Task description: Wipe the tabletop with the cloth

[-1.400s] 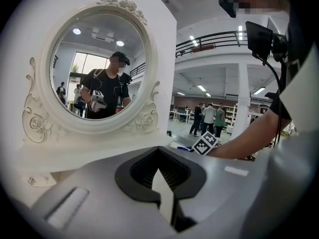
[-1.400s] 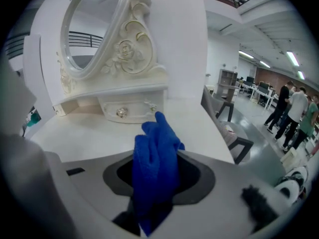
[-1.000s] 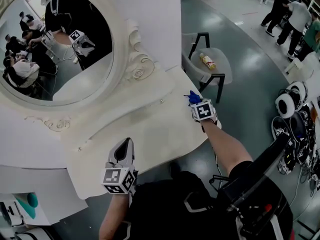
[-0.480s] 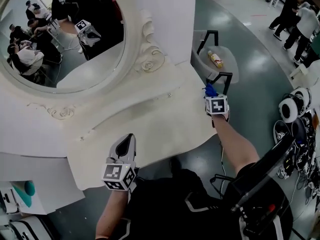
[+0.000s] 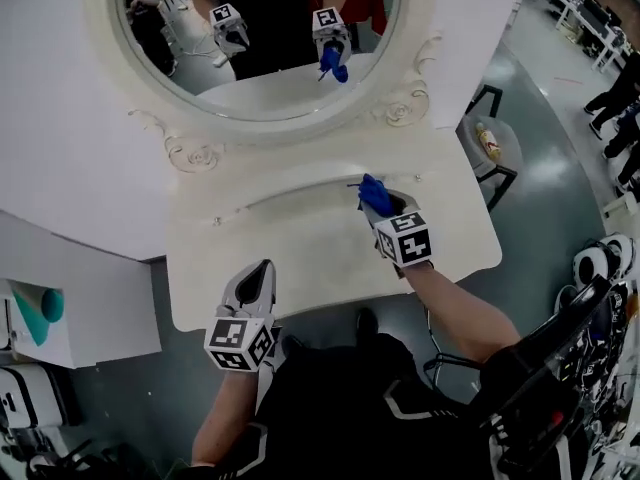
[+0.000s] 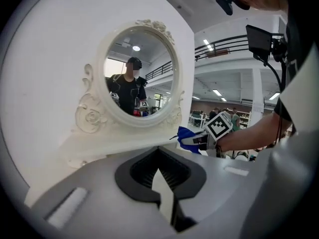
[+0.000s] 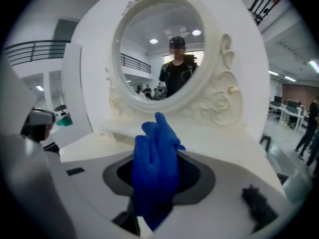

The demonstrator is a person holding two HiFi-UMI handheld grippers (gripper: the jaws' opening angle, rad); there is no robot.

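Moved inward, right gripper (image 5: 383,212) pinches a bunched blue cloth (image 5: 373,194).

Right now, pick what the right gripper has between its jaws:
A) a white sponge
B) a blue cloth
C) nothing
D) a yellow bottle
B: the right gripper view shows a blue cloth clamped between the jaws, and the head view shows it sticking out of the right gripper over the tabletop.
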